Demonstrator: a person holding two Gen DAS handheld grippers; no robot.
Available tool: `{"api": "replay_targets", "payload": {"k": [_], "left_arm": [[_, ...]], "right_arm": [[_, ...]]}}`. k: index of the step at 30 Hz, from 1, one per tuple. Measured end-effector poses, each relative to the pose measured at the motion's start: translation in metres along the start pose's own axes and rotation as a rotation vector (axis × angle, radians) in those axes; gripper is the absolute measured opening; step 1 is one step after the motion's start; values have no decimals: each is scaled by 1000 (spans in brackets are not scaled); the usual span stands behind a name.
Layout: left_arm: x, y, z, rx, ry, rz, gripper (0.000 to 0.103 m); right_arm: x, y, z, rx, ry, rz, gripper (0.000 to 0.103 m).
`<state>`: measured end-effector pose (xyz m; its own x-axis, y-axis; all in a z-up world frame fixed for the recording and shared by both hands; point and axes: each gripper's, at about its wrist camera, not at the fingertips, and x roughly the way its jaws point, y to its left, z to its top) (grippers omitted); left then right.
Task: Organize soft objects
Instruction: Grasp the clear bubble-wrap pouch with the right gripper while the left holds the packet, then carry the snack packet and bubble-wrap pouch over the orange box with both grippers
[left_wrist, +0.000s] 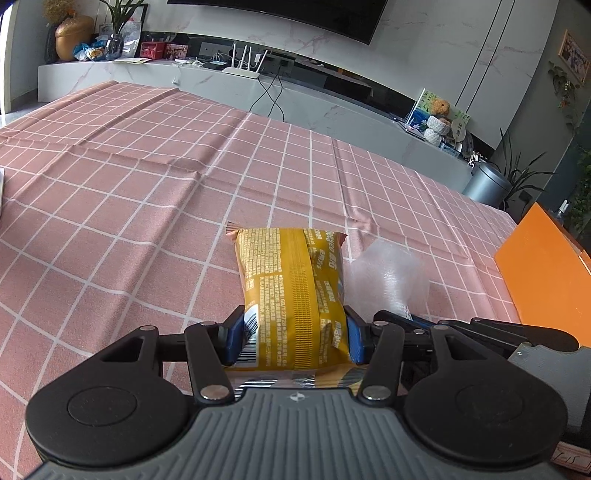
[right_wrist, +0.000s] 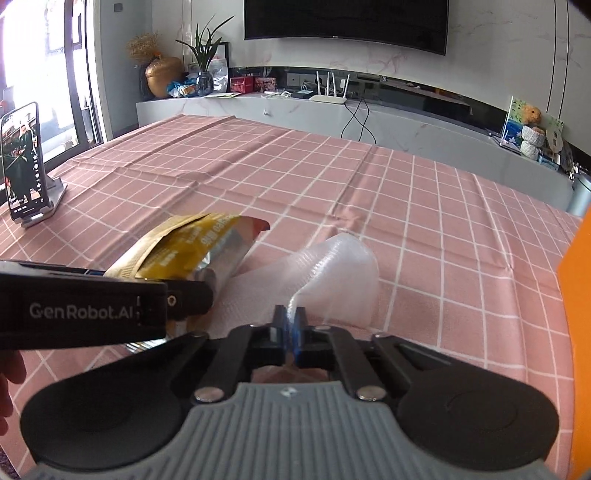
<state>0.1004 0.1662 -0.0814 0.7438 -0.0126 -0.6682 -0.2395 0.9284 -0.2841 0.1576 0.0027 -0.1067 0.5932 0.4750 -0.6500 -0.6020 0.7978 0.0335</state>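
Right wrist view shows the clear, crumpled bubble-wrap sheet (right_wrist: 332, 273) lying on the pink checked tabletop (right_wrist: 424, 206), bunched into a loose roll whose long axis runs forward and a little to the right, away from the right tongs (right_wrist: 293, 325). Those tongs are pressed together on the near edge of the sheet, with a thin fold of plastic pinched between the blue pads; the rest of the wrap spreads out ahead of them and rests on the cloth.

Just to the left of the wrap, the yellow printed foil snack packet (left_wrist: 295, 295) sits in the left tongs (left_wrist: 295, 332), which are clamped across its width near its close end. The packet's length points straight ahead, roughly level with the wrap and close beside it.

To the right of both, an orange upright panel (left_wrist: 543, 266), perhaps the wall of a box, stands at the tabletop's edge. It lies nearer the right hand than the left, so I judge the wrap has the shorter way there, and the packet would have to cross over or behind it. A phone on a metal stand (right_wrist: 26, 166) sits far left, well clear.
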Motion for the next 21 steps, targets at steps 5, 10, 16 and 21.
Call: {"api": "replay_targets", "payload": {"k": [5, 10, 16, 21], "left_arm": [[-3, -4, -1, -6, 7, 0, 60], [-13, -16, 0, 11, -10, -19, 60], [-30, -37, 5, 31, -44, -57, 60], [-48, -59, 9, 61, -75, -103, 60]], "right_arm": [[-14, -11, 0, 48, -14, -3, 0], [-42, -22, 2, 47, -64, -42, 0], [-87, -41, 8, 41, -149, -83, 0], [-125, -60, 12, 70, -213, -108, 0]]}}
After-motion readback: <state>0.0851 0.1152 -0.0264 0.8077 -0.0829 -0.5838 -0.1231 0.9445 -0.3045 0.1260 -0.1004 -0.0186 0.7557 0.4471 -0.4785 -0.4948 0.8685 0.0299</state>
